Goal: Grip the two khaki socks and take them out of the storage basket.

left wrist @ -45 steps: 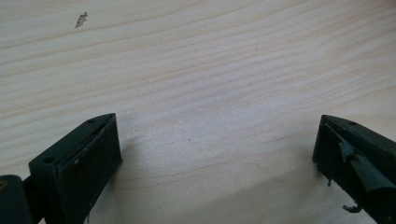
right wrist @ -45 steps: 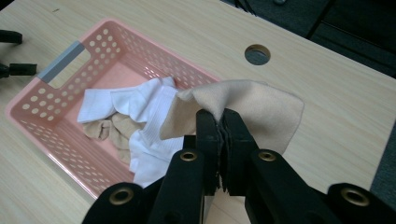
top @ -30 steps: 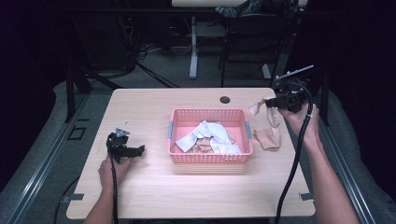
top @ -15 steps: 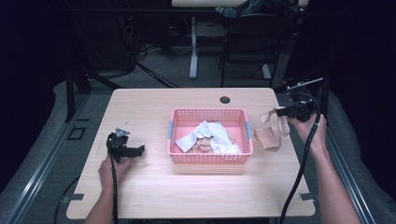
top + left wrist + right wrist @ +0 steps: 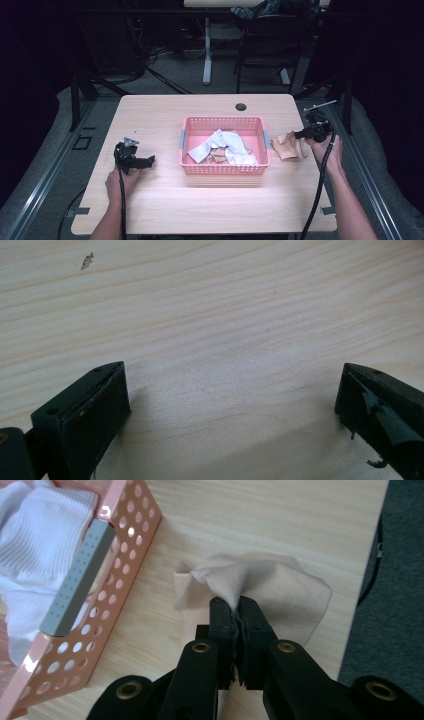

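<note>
Two black fingers of the left gripper [image 5: 230,415] rise from the near edge over a pale wooden counter [image 5: 225,315], standing wide apart with only bare wood grain between them. The left finger [image 5: 82,420] shows its flat inner pad; the right finger [image 5: 382,410] carries a torn, peeling pad. Both cast soft shadows on the wood. A small dark fleck [image 5: 87,260] marks the counter at far left.
</note>
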`<control>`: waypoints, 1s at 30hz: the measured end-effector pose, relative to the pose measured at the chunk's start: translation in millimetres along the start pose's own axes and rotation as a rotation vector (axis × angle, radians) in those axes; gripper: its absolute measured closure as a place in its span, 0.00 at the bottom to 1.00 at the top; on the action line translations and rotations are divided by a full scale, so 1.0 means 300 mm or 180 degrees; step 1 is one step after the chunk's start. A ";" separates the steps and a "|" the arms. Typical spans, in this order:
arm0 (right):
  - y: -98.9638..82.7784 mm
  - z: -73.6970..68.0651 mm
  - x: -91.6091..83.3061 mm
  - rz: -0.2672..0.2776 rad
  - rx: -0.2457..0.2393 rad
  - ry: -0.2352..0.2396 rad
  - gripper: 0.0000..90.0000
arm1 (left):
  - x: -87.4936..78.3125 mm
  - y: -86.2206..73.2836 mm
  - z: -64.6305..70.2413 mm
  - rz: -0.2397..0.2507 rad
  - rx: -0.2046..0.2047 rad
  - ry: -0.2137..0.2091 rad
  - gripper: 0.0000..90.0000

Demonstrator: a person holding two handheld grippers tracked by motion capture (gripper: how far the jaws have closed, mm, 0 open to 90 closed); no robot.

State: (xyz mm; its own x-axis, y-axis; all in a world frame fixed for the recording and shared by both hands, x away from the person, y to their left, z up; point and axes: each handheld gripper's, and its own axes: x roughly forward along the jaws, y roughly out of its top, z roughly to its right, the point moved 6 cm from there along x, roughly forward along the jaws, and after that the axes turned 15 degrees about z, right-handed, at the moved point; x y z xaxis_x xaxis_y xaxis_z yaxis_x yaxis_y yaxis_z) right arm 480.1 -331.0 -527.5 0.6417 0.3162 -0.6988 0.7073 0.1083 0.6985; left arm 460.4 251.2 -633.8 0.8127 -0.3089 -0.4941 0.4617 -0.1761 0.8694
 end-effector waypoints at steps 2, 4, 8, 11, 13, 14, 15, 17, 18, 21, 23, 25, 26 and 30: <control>-0.024 0.005 0.028 -0.0119 -0.0016 -0.0022 0.96 | 0.000 0.000 0.000 -0.0003 -0.0001 0.0000 0.01; -0.044 0.003 0.054 -0.0192 0.0020 0.0000 0.96 | 0.000 0.000 0.000 0.0000 0.0001 -0.0001 0.01; -0.085 -0.003 0.110 -0.0349 0.0019 0.0027 0.96 | 0.000 0.000 0.000 0.0000 0.0001 -0.0001 0.01; -0.106 -0.001 0.144 -0.0450 -0.0007 0.0022 0.94 | 0.000 0.000 0.000 -0.0001 0.0001 -0.0001 0.01; -0.112 0.000 0.156 -0.0477 -0.0020 0.0017 0.94 | 0.000 0.000 0.000 -0.0001 0.0001 -0.0001 0.01; -0.119 0.001 0.165 -0.0483 -0.0002 -0.0020 0.94 | 0.000 0.000 0.000 -0.0001 0.0002 -0.0001 0.01; -0.125 0.003 0.173 -0.0499 -0.0002 -0.0029 0.94 | 0.000 0.000 0.000 0.0000 0.0000 -0.0001 0.01; -0.138 0.007 0.185 -0.0550 -0.0018 -0.0037 0.93 | 0.000 0.000 0.000 0.0000 0.0000 -0.0001 0.01; -0.142 0.007 0.188 -0.0544 -0.0030 -0.0056 0.92 | 0.000 0.000 0.000 0.0000 0.0000 -0.0001 0.01; -0.140 0.005 0.179 -0.0542 -0.0057 -0.0041 0.87 | 0.000 0.000 0.000 -0.0001 0.0001 -0.0002 0.01; -0.130 -0.001 0.161 -0.0492 -0.0094 -0.0072 0.80 | 0.000 0.000 0.000 -0.0001 0.0001 -0.0001 0.01; -0.121 -0.009 0.138 -0.0486 -0.0138 -0.0015 0.71 | 0.000 0.000 0.000 -0.0001 0.0001 -0.0001 0.01; -0.115 -0.013 0.126 -0.0450 -0.0132 -0.0036 0.68 | 0.000 0.000 0.000 -0.0001 0.0001 -0.0001 0.01; -0.086 -0.036 0.062 -0.0365 -0.0225 -0.0002 0.46 | 0.000 0.000 0.000 0.0000 0.0001 -0.0001 0.01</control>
State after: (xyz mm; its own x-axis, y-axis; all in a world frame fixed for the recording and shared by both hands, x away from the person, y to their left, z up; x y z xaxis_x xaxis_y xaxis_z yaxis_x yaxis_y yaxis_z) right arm 470.4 -317.8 -556.9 0.5580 0.2975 -0.7747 0.7534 0.2099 0.6232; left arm 460.4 251.3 -633.8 0.8125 -0.3091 -0.4942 0.4616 -0.1766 0.8693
